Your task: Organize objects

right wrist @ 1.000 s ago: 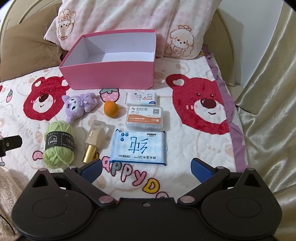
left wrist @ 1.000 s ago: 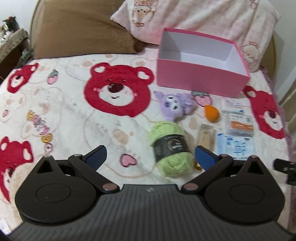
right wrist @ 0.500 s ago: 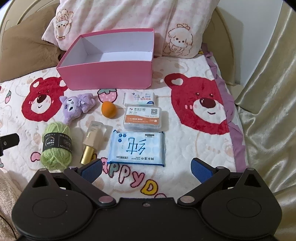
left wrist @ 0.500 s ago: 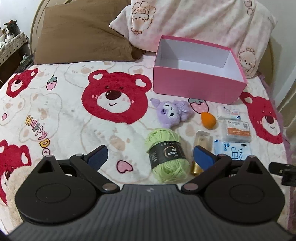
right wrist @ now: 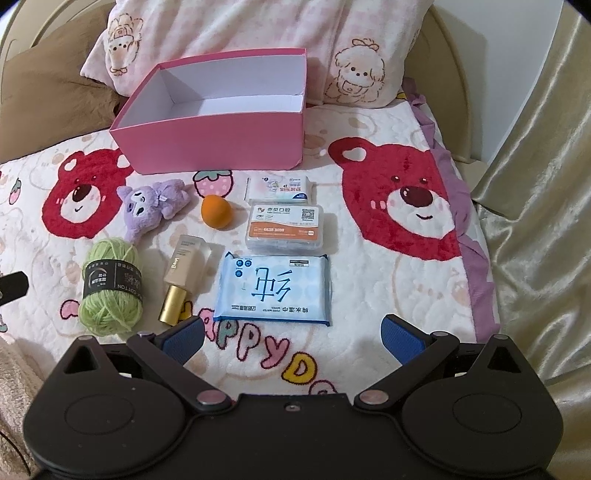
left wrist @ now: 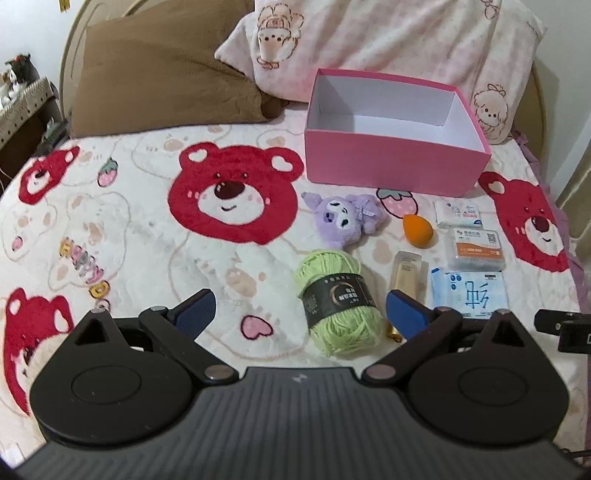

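An empty pink box (left wrist: 395, 164) (right wrist: 218, 146) stands at the head of the bed. In front of it lie a purple plush (left wrist: 345, 218) (right wrist: 149, 205), an orange sponge (left wrist: 420, 229) (right wrist: 217, 212), a green yarn ball (left wrist: 338, 308) (right wrist: 110, 286), a foundation bottle (left wrist: 405, 269) (right wrist: 184, 277), a blue wipes pack (left wrist: 469, 293) (right wrist: 273, 290), a floss box (left wrist: 474, 249) (right wrist: 284, 225) and a tissue pack (left wrist: 458, 214) (right wrist: 280, 188). My left gripper (left wrist: 297, 314) is open, the yarn just ahead. My right gripper (right wrist: 293, 338) is open, short of the wipes.
All of it rests on a blanket with red bears (left wrist: 232, 195) (right wrist: 406, 192). A brown pillow (left wrist: 159, 70) and a pink pillow (left wrist: 399, 37) (right wrist: 229, 33) lie behind the box. A gold curtain (right wrist: 535, 184) hangs at the bed's right edge. A side table (left wrist: 22, 110) stands far left.
Both grippers have drawn back and risen a little, so the objects sit further up in view. Nothing on the bed has moved. Both stay open.
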